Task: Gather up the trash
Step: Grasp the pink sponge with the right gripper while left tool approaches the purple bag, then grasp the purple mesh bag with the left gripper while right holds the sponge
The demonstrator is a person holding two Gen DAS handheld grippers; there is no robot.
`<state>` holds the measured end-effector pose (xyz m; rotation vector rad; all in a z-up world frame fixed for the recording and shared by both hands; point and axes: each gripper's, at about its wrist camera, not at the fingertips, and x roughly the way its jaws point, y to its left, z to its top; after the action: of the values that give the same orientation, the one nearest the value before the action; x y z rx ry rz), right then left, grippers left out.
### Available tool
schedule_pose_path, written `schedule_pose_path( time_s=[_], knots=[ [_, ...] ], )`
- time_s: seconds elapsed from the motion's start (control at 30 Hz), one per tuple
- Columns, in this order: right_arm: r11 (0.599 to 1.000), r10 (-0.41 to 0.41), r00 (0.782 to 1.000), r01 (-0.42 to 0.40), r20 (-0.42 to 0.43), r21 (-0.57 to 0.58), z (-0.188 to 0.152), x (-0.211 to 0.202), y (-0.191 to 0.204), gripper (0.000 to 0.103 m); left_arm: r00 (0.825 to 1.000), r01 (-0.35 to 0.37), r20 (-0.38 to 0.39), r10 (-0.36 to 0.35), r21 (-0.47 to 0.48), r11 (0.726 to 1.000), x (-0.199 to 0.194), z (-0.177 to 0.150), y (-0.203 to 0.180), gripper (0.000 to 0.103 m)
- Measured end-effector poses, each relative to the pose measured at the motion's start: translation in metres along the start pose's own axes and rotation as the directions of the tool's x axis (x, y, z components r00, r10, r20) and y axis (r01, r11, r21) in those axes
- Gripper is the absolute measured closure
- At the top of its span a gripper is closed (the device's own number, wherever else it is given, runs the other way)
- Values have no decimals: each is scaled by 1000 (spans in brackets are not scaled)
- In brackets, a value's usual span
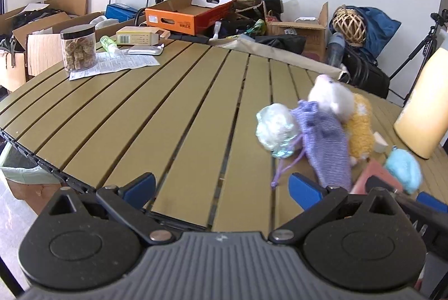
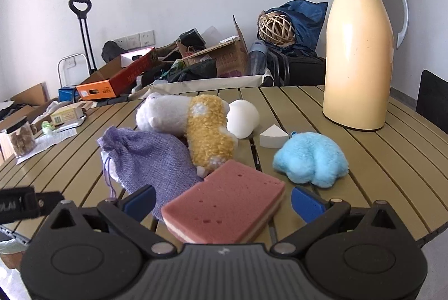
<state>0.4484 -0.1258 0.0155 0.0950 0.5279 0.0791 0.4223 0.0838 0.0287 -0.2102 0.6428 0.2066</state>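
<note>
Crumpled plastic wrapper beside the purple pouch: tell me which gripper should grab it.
Left. The crumpled plastic wrapper lies just ahead of the open left gripper, with bare table between. From the right gripper, the pink sponge and purple pouch block the way.

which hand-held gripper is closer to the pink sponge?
Right. The right hand-held gripper is open with the sponge between its fingers; the left hand-held gripper sits off to the sponge's left, over bare table.
</note>
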Motion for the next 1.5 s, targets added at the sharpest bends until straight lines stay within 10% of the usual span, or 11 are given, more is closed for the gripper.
schedule_pose_path(
  time_s=[1.5],
  knots=[
    [1000,-4,996,7,87,-30,-28,20,-9,6,999,44,-20,-45,-16,999,14,-12,-6,0]
  ],
)
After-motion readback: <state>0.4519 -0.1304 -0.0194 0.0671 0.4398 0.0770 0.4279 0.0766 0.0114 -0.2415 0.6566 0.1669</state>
